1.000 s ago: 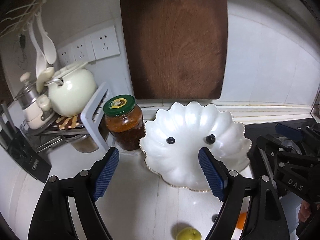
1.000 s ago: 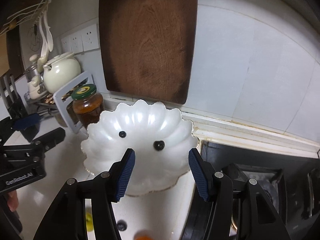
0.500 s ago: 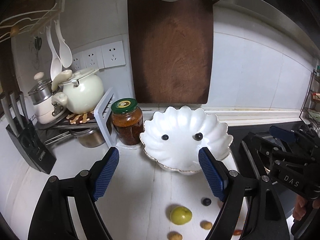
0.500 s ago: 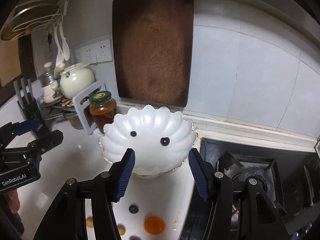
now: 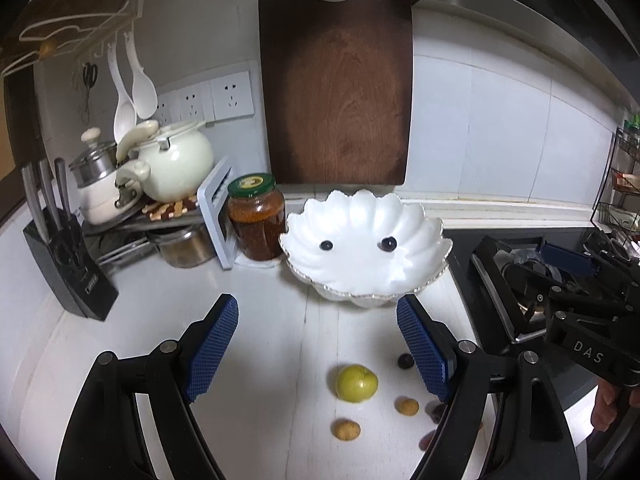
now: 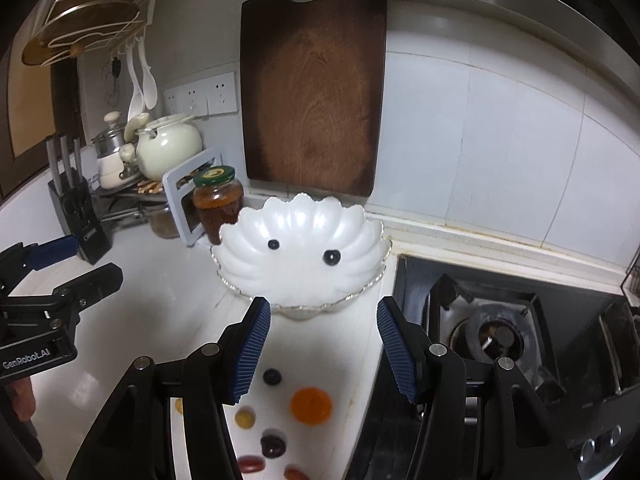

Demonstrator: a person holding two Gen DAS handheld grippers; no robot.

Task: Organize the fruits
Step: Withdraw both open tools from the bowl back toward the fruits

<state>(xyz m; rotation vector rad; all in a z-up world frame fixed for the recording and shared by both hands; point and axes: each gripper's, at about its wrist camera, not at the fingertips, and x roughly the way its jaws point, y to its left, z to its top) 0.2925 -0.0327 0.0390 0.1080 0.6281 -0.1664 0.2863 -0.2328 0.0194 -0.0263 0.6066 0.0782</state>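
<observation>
A white scalloped bowl [image 5: 420, 224] [image 6: 352, 224] stands on the white counter with two dark berries [image 5: 327, 245] [image 6: 331, 257] inside it. In front of it lie loose fruits: a green apple-like fruit [image 5: 356, 383], small tan fruits [image 5: 346, 429], a dark berry [image 6: 272, 376], an orange fruit [image 6: 311, 405] and reddish ones [image 6: 273, 445]. My left gripper [image 5: 318, 354] hangs open above the counter, nothing between its blue pads. My right gripper [image 6: 320, 350] is open too, over the fruits near the stove edge, holding nothing.
A brown cutting board [image 5: 335, 92] leans on the tiled wall behind the bowl. A green-lidded jar [image 5: 256, 222], a white rack with pots [image 5: 172, 168] and a knife block [image 5: 66, 264] stand at left. A gas stove [image 6: 500, 332] lies at right.
Both grippers have drawn back from the bowl, which now looks smaller and farther. The loose fruits in front of it have come into view. Jaw widths are unchanged.
</observation>
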